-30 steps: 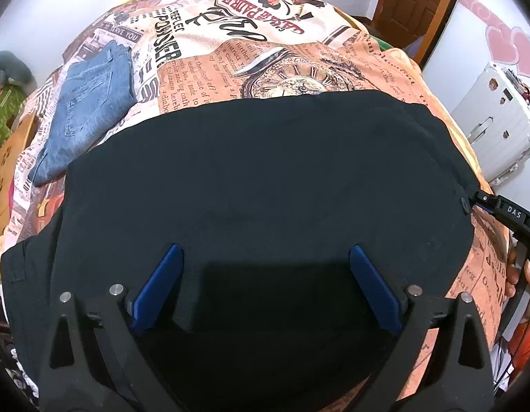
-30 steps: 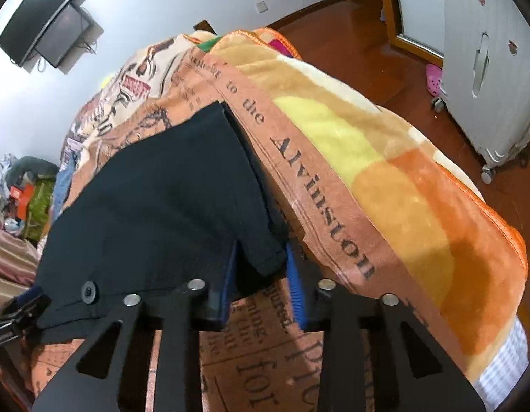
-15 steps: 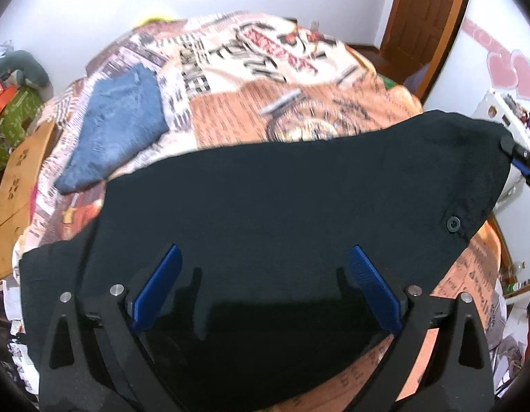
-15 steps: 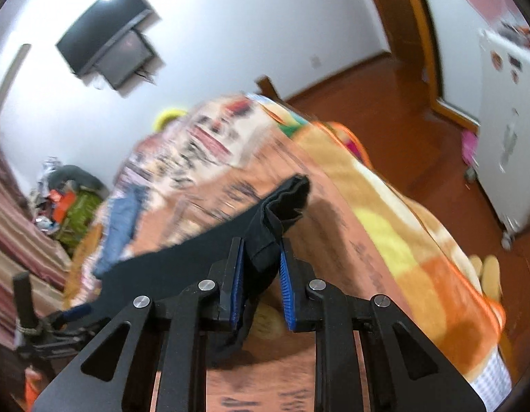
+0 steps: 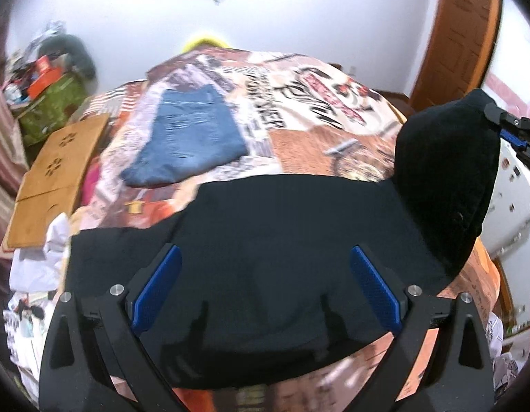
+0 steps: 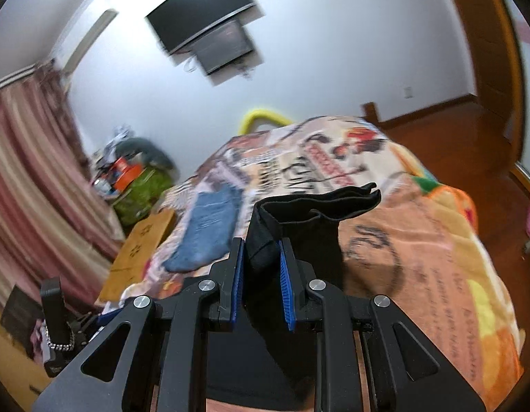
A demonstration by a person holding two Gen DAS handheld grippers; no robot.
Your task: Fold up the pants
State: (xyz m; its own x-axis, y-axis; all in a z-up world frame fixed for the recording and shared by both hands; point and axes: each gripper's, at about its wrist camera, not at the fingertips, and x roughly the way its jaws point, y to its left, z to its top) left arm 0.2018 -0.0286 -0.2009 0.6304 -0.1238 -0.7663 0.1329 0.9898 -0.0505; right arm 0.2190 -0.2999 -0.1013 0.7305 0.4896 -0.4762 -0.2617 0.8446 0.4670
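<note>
Bed (image 5: 333,79): printed blanket, carrying everything; far edge and floor side cut off by the fisheye rim.
Pants (image 5: 292,240): black, spread flat across the near bed, long axis running left to right in the left wrist view; the right end is lifted clear of the blanket in a peak (image 5: 447,171).
Jeans (image 5: 192,140): blue, folded, lying further up the bed, well apart from the pants.
Right gripper (image 6: 261,267): jaws nearly closed, pads pinching a bunched edge of the pants; the cloth stands up past the fingertips and droops over.
Left gripper (image 5: 265,292): jaws wide apart, nothing between the pads; pants lie below and ahead of it.
Key relation: the raised end hangs at the right, the flat body stretches away to the left, so the fold likely travels leftward along the long axis; the right gripper is the one on the cloth.
Hard to tell: motion blur throughout; whether the left fingertips touch the pants is unclear; the left end of the pants is hidden behind the left gripper's frame.
</note>
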